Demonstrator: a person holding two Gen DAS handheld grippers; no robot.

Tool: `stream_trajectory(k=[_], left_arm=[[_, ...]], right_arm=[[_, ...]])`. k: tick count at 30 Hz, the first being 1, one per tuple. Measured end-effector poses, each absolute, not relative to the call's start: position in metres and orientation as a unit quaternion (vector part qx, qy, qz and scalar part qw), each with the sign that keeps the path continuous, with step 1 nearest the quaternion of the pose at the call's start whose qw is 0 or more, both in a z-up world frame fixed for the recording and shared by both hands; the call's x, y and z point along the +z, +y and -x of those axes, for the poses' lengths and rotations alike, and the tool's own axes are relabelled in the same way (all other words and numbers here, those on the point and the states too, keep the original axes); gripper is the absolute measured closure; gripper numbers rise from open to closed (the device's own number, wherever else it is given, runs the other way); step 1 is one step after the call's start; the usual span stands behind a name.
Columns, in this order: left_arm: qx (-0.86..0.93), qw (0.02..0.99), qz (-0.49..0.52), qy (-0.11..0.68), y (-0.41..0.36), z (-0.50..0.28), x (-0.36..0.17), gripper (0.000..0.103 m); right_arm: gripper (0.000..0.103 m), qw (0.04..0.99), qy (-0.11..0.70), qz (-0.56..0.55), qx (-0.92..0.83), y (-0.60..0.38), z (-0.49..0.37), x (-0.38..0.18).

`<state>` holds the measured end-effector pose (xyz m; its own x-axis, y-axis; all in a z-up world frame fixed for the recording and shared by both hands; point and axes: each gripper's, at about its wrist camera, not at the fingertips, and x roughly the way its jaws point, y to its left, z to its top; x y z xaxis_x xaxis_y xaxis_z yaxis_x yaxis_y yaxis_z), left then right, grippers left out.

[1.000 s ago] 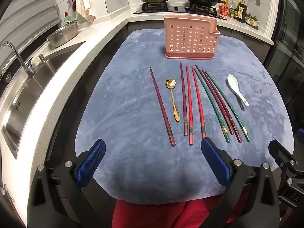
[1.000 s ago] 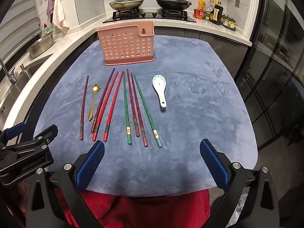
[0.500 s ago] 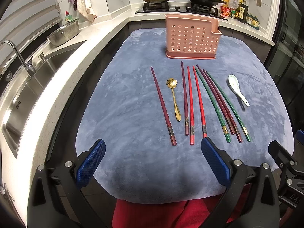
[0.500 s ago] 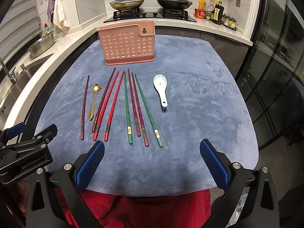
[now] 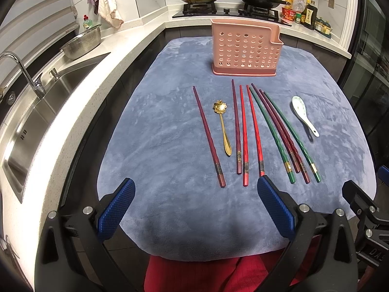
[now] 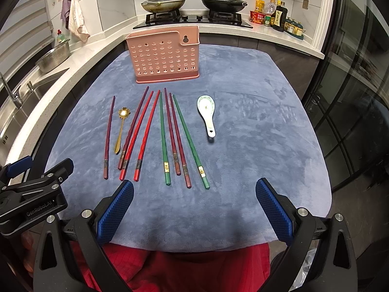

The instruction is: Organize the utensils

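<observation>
Both tongs crept forward over the blue mat point(image 5: 155, 131) beside the sink point(image 5: 36, 112).

Even overhead light, sharp focus, strong fisheye bending and dark vignette at edges

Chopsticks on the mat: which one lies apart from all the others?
The dark maroon chopstick farthest left; the gold spoon lies between it and the remaining seven, which are bunched together.
</observation>
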<state>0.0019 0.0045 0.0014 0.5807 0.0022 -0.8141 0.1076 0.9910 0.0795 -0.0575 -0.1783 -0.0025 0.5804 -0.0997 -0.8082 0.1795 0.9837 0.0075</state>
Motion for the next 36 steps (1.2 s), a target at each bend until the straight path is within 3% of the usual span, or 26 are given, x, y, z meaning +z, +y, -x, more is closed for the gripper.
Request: stream_trajectory(k=[36], left_arm=[[-0.03, 0.887, -0.06, 0.458, 0.0065, -0.0019, 0.0014, 0.007]], right_arm=[[0.007, 0.887, 0.453, -0.045, -0.077, -0.1768, 0.056, -0.0041]])
